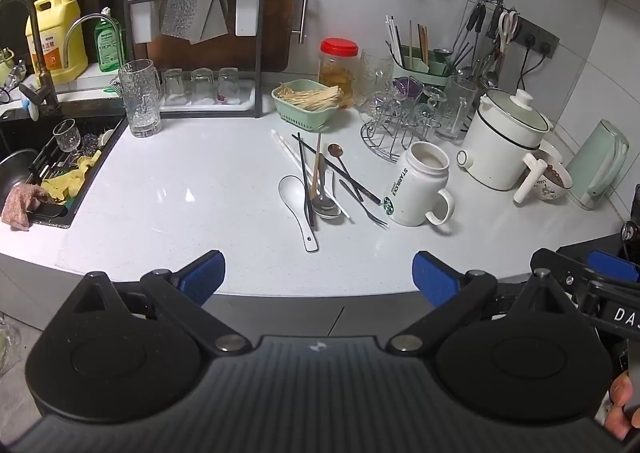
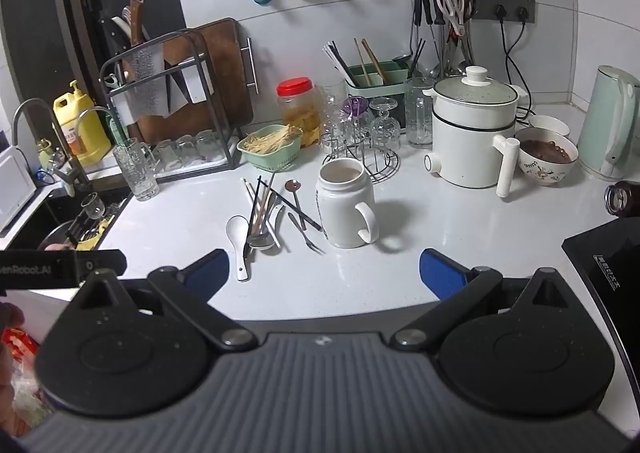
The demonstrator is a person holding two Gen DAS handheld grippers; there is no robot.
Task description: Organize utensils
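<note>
two grippers: both are held above the near edge of the white speckled countertop (image 1: pixel 180 189), tilted down toward it.
left gripper (image 1: pixel 319 277): its blue-padded fingers (image 1: pixel 202 273) are spread wide apart, with nothing between them.
right gripper (image 2: pixel 325 273): its blue-padded fingers (image 2: pixel 442 273) are likewise spread wide, and nothing is held.
pile of utensils (image 1: pixel 320 181): it is laid loose on the countertop, ahead of both grippers and just left of the mug.
white ceramic soup spoon (image 1: pixel 298 205): it is seen at the left of the pile, handle toward the near edge.
black chopsticks (image 1: pixel 306 181): these are crossed over pale chopsticks (image 1: pixel 288 151) and a steel spoon (image 1: pixel 324 203).
small copper-bowled spoon (image 1: pixel 336 151): it is set at the far side of the pile.
dark two-tined fork (image 1: pixel 366 205): it is placed nearest the mug, tines toward the near edge.
white starbucks mug (image 1: pixel 416 185): it is stood upright, handle toward the near right.
green utensil caddy (image 1: pixel 420 65): it is stood against the back wall behind a wire glass rack (image 1: pixel 384 137), with chopsticks already upright in it, well apart from the pile.
green basket of pale sticks (image 1: pixel 308 103): it is set just behind the pile.
white lidded electric pot (image 1: pixel 504 133): it is stood to the right of the mug.
</note>
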